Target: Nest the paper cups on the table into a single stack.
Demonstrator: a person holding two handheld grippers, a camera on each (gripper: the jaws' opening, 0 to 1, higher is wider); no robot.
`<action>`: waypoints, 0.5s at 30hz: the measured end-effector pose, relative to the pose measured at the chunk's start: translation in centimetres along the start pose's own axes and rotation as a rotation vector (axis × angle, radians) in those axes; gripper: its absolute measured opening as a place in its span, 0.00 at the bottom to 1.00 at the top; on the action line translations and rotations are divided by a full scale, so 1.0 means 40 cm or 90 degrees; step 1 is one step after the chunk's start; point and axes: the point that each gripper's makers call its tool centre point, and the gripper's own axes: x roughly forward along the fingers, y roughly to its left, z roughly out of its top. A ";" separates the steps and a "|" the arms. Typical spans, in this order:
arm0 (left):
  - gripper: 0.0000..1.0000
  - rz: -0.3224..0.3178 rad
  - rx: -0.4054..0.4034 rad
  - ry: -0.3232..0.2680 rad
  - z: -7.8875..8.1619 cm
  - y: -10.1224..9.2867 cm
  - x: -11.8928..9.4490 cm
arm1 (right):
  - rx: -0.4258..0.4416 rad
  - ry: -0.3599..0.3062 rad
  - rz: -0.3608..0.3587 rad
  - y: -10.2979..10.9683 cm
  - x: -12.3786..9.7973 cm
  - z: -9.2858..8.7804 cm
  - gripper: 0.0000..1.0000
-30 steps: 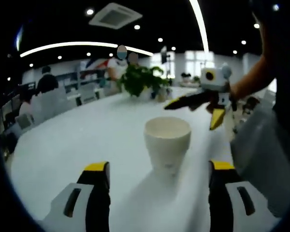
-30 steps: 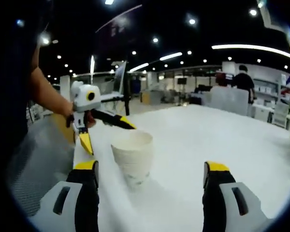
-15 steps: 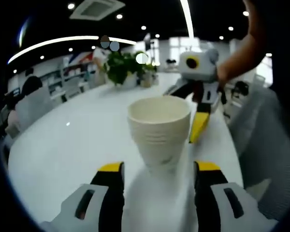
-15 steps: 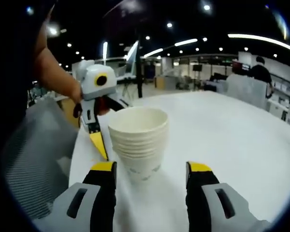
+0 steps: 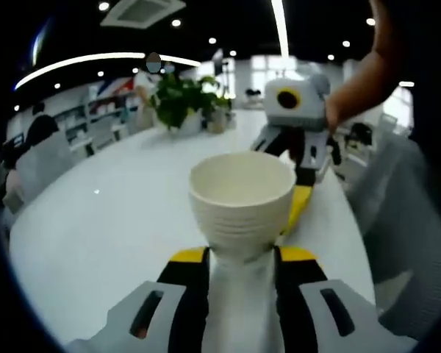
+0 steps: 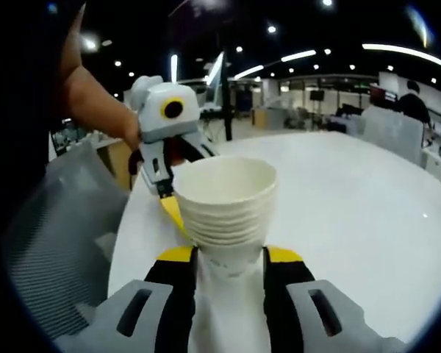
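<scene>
Fingers (image 5: 185,266) have closed onto cup stack (image 5: 241,206).

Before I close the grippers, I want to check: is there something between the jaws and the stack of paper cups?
Nothing visible. The stack of paper cups already sits between the jaws of the left gripper and right gripper, near its base.

Grey gripper (image 5: 239,259), yellow-tipped, seemingly black-lined

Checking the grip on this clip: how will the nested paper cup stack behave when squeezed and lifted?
The cup stack is probably light. Its layered rims suggest stiffer walls than one cup, though thin paper may dent. Both the left gripper and right gripper pinch its narrow base, so it could tip.
</scene>
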 end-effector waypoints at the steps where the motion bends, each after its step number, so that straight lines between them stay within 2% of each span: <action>1: 0.33 0.000 0.002 0.000 0.002 0.002 -0.001 | -0.001 -0.001 -0.001 -0.001 0.000 0.002 0.32; 7: 0.32 -0.003 0.008 0.011 0.024 0.041 0.006 | -0.003 -0.004 -0.006 -0.037 0.002 0.025 0.32; 10: 0.32 -0.005 -0.010 0.025 0.038 0.090 0.015 | 0.006 -0.008 -0.005 -0.084 0.009 0.051 0.32; 15: 0.32 -0.009 0.001 0.038 0.068 0.165 0.025 | 0.013 -0.017 -0.006 -0.157 0.022 0.084 0.31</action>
